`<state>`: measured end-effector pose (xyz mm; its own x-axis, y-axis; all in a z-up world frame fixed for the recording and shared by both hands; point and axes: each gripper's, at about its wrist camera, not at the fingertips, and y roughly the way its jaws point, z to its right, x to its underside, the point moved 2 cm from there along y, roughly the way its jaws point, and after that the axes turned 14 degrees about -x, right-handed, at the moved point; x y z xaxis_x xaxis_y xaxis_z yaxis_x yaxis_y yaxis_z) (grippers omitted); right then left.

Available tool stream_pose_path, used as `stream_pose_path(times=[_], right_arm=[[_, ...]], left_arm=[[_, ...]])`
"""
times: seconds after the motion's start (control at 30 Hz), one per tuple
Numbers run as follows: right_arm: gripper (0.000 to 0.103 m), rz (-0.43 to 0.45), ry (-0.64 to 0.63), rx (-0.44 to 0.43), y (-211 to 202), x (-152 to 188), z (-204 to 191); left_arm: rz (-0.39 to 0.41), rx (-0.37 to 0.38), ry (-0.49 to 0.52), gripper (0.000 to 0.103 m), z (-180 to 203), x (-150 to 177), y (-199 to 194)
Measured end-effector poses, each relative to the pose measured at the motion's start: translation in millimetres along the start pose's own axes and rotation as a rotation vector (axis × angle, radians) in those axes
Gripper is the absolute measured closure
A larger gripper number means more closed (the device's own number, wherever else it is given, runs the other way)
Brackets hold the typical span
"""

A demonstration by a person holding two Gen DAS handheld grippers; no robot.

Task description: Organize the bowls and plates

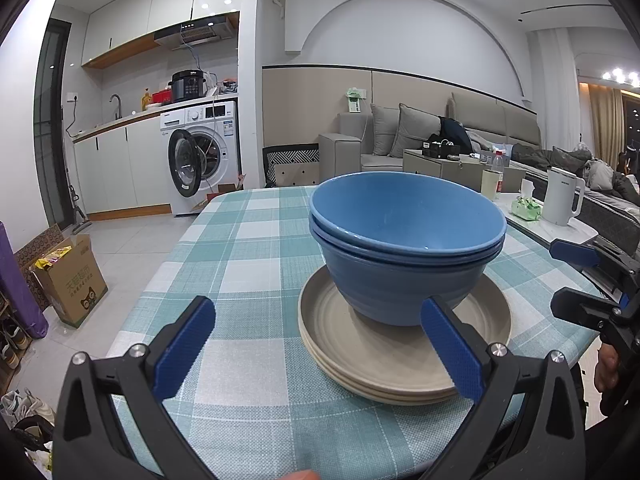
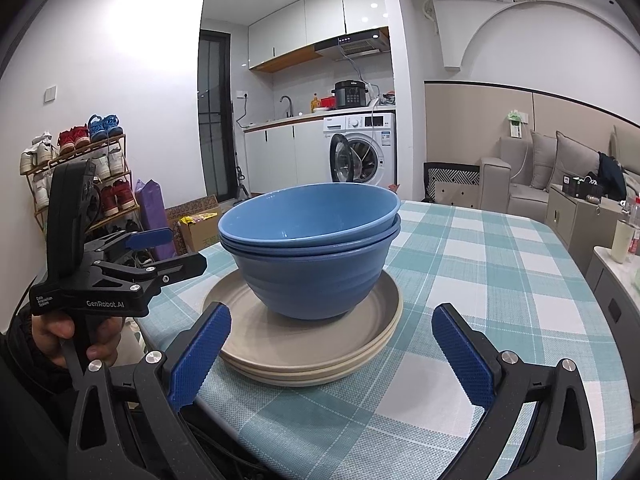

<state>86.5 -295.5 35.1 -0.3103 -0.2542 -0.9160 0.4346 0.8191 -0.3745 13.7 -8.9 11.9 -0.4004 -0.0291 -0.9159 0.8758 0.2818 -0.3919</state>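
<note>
Nested blue bowls [image 1: 404, 240] sit on a stack of beige plates [image 1: 384, 368] on a table with a teal checked cloth [image 1: 248, 248]. My left gripper [image 1: 316, 348] is open and empty, low at the near edge of the table, just short of the plates. In the right wrist view the same bowls [image 2: 312, 248] stand on the plates [image 2: 312, 356]. My right gripper [image 2: 332, 352] is open and empty, its fingers either side of the plate stack's near edge. Each gripper shows at the side of the other's view: the right one [image 1: 576, 276], the left one [image 2: 168, 252].
A white kettle [image 1: 560, 196], a bottle [image 1: 497, 170] and a green pack stand on a side table to the right. A cardboard box [image 1: 68, 280] sits on the floor to the left. A shoe rack [image 2: 80, 172] stands by the wall.
</note>
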Motion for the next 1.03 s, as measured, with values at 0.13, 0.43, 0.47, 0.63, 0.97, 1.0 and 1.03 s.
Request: stream_pose_path(times=[0.13,0.43,0.47,0.63,0.97,1.0,1.03], right_arm=[[0.001,-0.001,0.0,0.0,0.1,0.3,-0.2],[0.001,-0.001,0.0,0.0,0.0,0.2,-0.2],[0.001,-0.002,0.0,0.0,0.1,0.2,-0.2],[0.001,-0.002,0.0,-0.001,0.1,0.2,-0.2],[0.001,-0.01,-0.001,-0.002,1.7,2.8,-2.5],[0.001,-0.01,0.0,-0.003,1.7,2.8,-2.3],[0.001,-0.01,0.0,-0.002,1.7,2.8,-2.4]], left_arm=[[-0.001,0.0,-0.001,0.0,-0.2,0.0,0.0],[0.001,0.0,0.001,0.0,0.6,-0.1,0.1],[0.0,0.0,0.001,0.0,0.6,0.0,0.0],[-0.001,0.003,0.002,0.0,1.3,-0.2,-0.2],[0.003,0.015,0.005,0.0,2.8,-0.1,-2.0],[0.004,0.015,0.007,0.0,3.5,-0.4,-2.0],[0.005,0.014,0.008,0.0,3.8,-0.5,-2.1]])
